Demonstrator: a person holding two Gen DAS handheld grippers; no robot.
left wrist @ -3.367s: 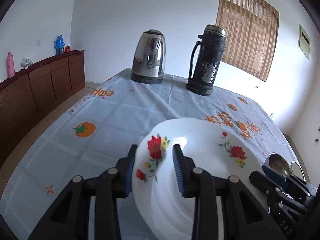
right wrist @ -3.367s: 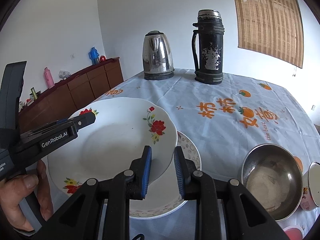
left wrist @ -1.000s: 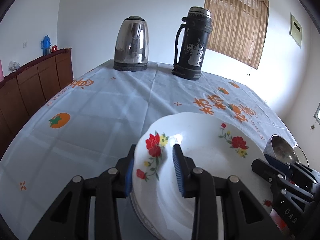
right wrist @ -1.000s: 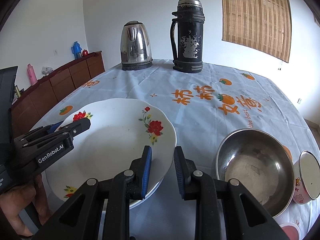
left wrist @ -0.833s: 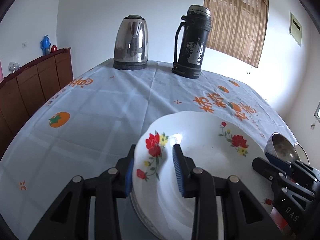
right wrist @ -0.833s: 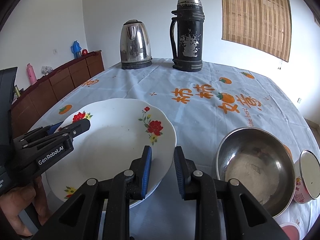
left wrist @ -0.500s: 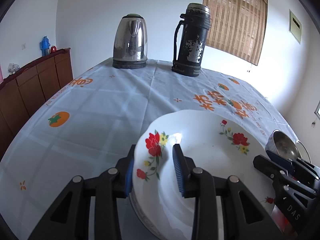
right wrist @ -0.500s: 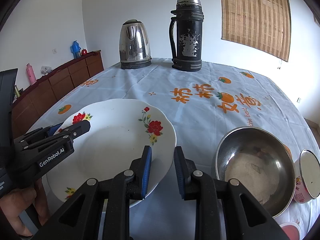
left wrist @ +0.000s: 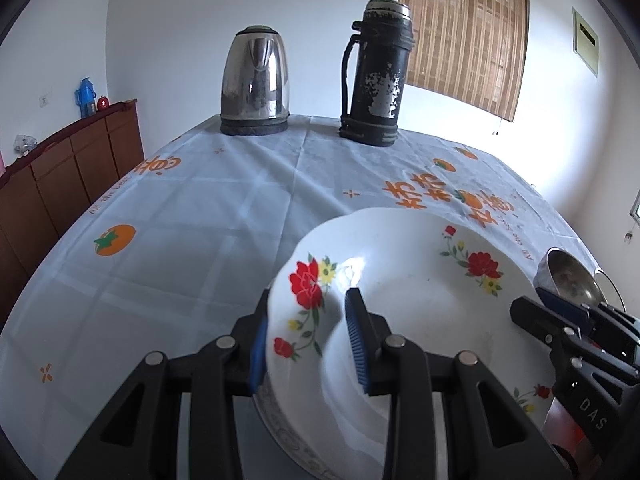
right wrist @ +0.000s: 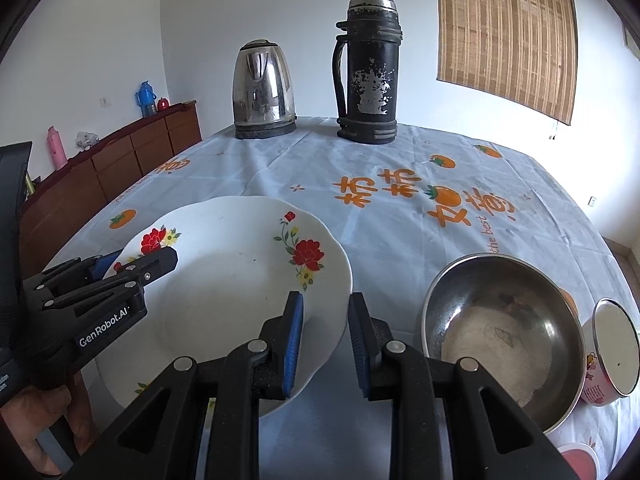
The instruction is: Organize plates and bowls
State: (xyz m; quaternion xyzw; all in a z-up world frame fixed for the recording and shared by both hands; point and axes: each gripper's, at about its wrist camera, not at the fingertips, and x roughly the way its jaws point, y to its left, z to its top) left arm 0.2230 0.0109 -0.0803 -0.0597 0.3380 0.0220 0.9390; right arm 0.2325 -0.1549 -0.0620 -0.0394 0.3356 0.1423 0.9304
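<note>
A: Anything move since a few seconds back?

B: Yep, flowered plate (left wrist: 404, 280) came down onto the patterned plate (left wrist: 288, 436), near the table's (left wrist: 200, 216) front edge. My left gripper (left wrist: 308, 344) still clamps its rim.

A: Right view?

B: Right gripper (right wrist: 322, 344) grips the other rim, steel bowl (right wrist: 500, 344) beside it.

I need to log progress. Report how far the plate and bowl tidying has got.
Done: the patterned plate already sits underneath. In hand: the left gripper and right gripper both clamp the floral plate, just above it. Left: release it, then the steel bowl.
</note>
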